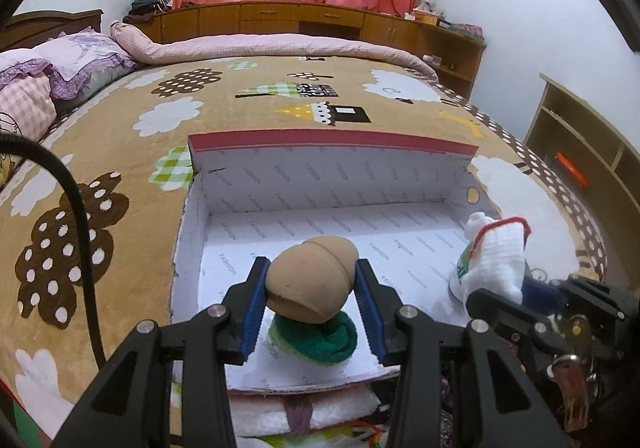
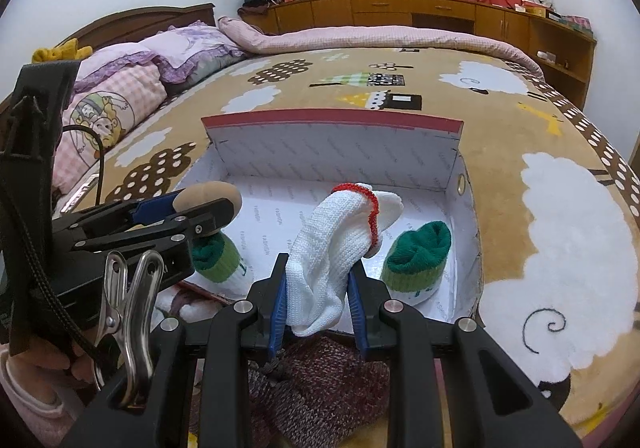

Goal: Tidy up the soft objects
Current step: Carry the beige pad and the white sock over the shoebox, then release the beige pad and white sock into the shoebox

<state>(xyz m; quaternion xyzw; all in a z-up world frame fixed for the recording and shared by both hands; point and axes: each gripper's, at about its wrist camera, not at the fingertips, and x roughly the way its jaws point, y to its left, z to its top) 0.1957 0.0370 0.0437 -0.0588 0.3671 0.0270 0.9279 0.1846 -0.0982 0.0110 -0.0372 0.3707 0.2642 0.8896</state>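
An open cardboard box (image 1: 332, 138) with a red rim and white lining lies on the bed. My left gripper (image 1: 310, 288) is shut on a tan rolled sock (image 1: 310, 280), held just above a green rolled sock (image 1: 320, 340) on the box floor. In the right wrist view the box (image 2: 332, 118) shows the left gripper (image 2: 200, 208) with the tan roll (image 2: 208, 194) at the left. My right gripper (image 2: 318, 288) is shut on a white sock with red trim (image 2: 332, 244) over the box's near edge. A second green roll (image 2: 418, 252) sits at the box's right. The white sock (image 1: 500, 252) shows at the right.
The box rests on a brown blanket (image 1: 120, 152) with cloud and tree prints. Pillows (image 2: 120, 88) lie at the left, and a rolled pink quilt (image 1: 280, 46) lies along the far side. A maroon knit cloth (image 2: 320, 380) lies under my right gripper. Wooden cabinets (image 1: 300, 14) line the far wall.
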